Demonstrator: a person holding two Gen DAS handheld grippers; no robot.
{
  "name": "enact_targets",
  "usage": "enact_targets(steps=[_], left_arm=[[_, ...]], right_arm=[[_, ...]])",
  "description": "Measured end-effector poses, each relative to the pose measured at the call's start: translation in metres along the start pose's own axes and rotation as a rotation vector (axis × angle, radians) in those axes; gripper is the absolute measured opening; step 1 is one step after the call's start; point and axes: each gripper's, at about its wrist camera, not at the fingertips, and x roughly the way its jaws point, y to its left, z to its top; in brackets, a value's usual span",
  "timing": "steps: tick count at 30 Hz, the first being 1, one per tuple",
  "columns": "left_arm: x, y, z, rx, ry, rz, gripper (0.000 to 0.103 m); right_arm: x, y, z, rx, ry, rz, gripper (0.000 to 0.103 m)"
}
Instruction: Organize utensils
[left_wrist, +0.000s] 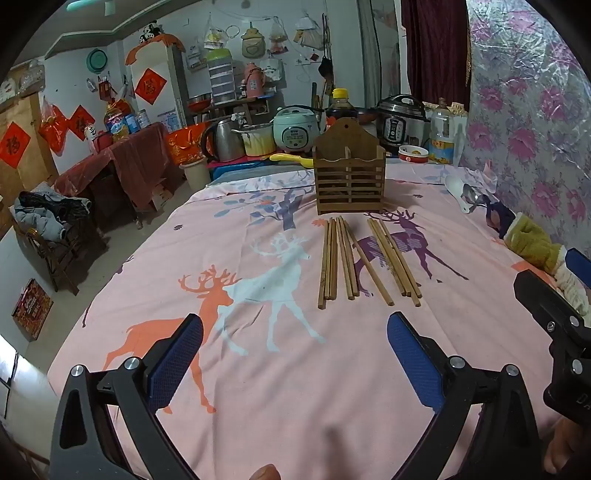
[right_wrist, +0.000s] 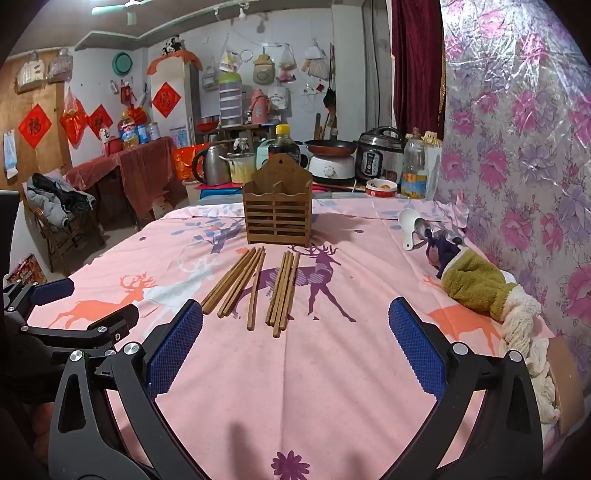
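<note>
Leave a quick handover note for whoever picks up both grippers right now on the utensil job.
Left gripper: open, empty, above the cloth.
Right gripper: open, empty.
Chopsticks: two loose bundles flat on the pink deer tablecloth, just in front of the wooden holder.
White spoon and metal spoon: far right, beside the rag.
Done: nothing visibly moved into the holder.
Left: chopsticks and spoons.

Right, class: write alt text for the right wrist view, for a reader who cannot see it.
Two bundles of wooden chopsticks lie on a pink deer-print tablecloth in front of a slatted wooden utensil holder, with the open, empty right claw framing them from below. Spoons lie far right, near a rag; the left claw shows at the left edge.
</note>
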Motion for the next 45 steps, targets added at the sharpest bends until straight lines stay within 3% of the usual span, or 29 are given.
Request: enact_targets(steps=[21,33,45], left_arm=[[0.001,0.000,0.000,0.001,0.006,-0.003,0.098],[0.006,-0.005,-0.018,0.001,0.016,-0.007,0.098],[0.033,0.008,-0.015,-0.005,0.092,-0.001,0.098]], right_arm=[[0.001,0.001,-0.001,0.006,0.003,0.004,0.097],[0.001,-0.002,0.002,0.009,0.008,0.006,0.097],[0.022,-0.017,-0.005,0.046,0.061,0.003,0.097]])
